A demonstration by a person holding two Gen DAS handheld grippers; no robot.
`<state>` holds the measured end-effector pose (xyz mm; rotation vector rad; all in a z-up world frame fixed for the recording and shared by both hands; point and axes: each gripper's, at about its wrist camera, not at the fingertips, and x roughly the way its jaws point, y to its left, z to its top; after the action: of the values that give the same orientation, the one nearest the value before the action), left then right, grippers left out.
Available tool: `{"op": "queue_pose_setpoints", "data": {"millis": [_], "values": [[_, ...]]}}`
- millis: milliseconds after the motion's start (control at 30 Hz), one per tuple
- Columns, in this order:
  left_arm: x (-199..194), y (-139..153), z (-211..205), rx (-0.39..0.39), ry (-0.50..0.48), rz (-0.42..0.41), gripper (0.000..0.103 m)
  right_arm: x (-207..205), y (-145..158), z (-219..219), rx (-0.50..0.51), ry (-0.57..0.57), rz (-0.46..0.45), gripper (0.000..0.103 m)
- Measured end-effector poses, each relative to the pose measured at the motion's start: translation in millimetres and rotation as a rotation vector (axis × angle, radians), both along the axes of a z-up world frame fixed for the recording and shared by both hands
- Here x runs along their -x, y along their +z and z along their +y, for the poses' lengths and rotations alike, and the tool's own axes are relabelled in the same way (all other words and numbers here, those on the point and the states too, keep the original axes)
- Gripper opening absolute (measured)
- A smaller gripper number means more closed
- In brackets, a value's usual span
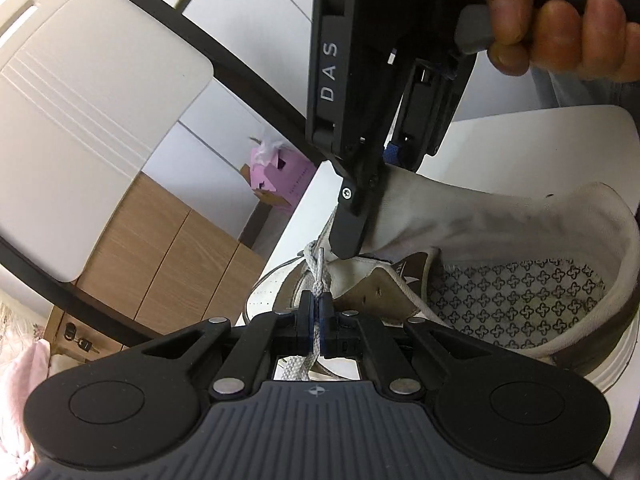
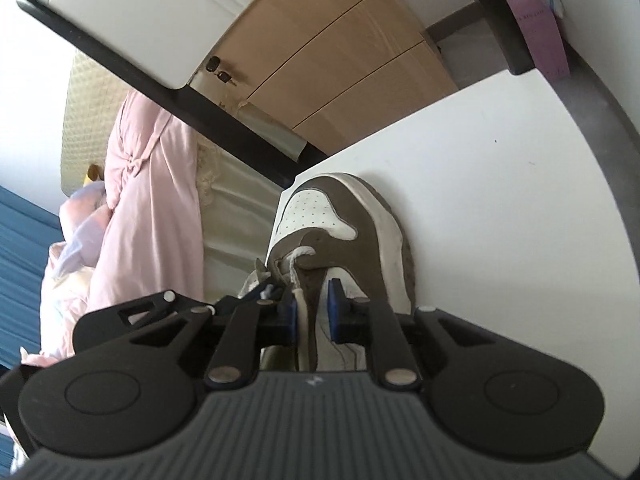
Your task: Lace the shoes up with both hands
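In the left wrist view, a white chair back (image 1: pixel 80 120) with a black frame fills the left, with a wooden cabinet (image 1: pixel 188 256) below it and a pink tissue box (image 1: pixel 276 178) further right against the wall. Keys (image 1: pixel 82 344) hang from the cabinet's lock at lower left. At bottom centre the left gripper (image 1: pixel 319 312) has its 2 blue pads (image 1: pixel 306 320) pressed together on the white shoelace (image 1: pixel 316 280), whose metal aglet (image 1: pixel 320 266) sticks up just beyond the tips. To the right lies the brown-and-white sneaker (image 1: pixel 520 280) on the white table (image 1: pixel 500 140), its patterned insole facing the camera. Above it the right gripper (image 1: pixel 348 236) comes down from the top, its finger tip near the shoe's tongue, held by a hand (image 1: pixel 560 20) at upper right.

In the right wrist view, pink cloth (image 2: pixel 152 200) hangs at the left, the cabinet (image 2: pixel 328 60) sits above centre, and the sneaker (image 2: pixel 344 220) points its toe away along the table edge (image 2: pixel 500 200). The right gripper (image 2: pixel 314 308) stands narrowly parted astride the eyelet flap of the shoe's upper; whether its blue pads (image 2: pixel 334 304) actually press the flap cannot be told.
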<state>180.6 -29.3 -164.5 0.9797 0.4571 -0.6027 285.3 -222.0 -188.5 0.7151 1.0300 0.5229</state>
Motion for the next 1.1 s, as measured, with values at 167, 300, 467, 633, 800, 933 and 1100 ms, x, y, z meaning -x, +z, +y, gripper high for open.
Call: {"op": "queue_pose_setpoints", "data": {"millis": [167, 300, 467, 633, 800, 933, 1100], "values": [[1.3, 3.2, -5.1, 0.001, 0.029, -0.006, 0.002, -1.3, 0.2, 1.5, 0.002, 0.003, -0.004, 0.016], [1.5, 12.1, -0.5, 0.086, 0.078, -0.014, 0.003, -0.6, 4.9, -3.9, -0.041, -0.034, -0.026, 0.02], [2.0, 29.3, 4.8, 0.191, 0.123, -0.024, 0.003, 0.4, 23.7, -8.4, -0.189, -0.038, -0.15, 0.017], [2.2, 42.3, 6.7, 0.244, 0.143, -0.025, 0.003, -2.7, 24.1, 0.9, -0.18, -0.003, -0.147, 0.017], [6.0, 35.1, 10.6, 0.238, 0.135, -0.03, 0.003, -4.2, 21.1, -4.0, -0.183, -0.023, -0.134, 0.012], [10.8, 35.5, 11.1, 0.237, 0.132, -0.03, 0.003, -5.3, 18.0, -1.9, -0.186, -0.016, -0.118, 0.007], [14.4, 37.1, 11.9, 0.234, 0.128, -0.044, 0.004, -7.5, 17.8, 1.6, -0.172, -0.01, -0.123, 0.002]]}}
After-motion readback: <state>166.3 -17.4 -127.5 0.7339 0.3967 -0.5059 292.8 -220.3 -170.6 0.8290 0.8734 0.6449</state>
